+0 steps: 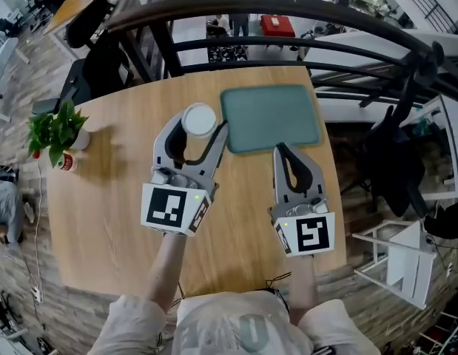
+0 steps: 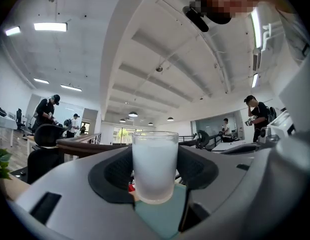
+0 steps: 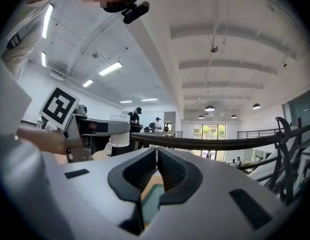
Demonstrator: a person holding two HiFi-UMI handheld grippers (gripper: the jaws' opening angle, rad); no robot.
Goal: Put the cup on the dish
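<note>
Head view: left gripper (image 1: 200,124) jaws clamp white cup (image 1: 199,118) near teal dish (image 1: 271,117).

cup (image 1: 199,119): frosted, translucent white, smooth
dish (image 1: 271,117): matt grey-green, at the cup's 3 o'clock
table (image 1: 110,213): pale wood grain, smooth, low sheen
left gripper (image 1: 198,126): grey matt plastic, black ribbed pads (image 2: 112,171)

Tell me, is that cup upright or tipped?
Upright: the cup stands with vertical sides, its round rim level and facing up.

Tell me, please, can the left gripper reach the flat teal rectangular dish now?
Probably yes: the left gripper, holding the frosted white cup, sits right beside the teal dish, with nothing between them.
</note>
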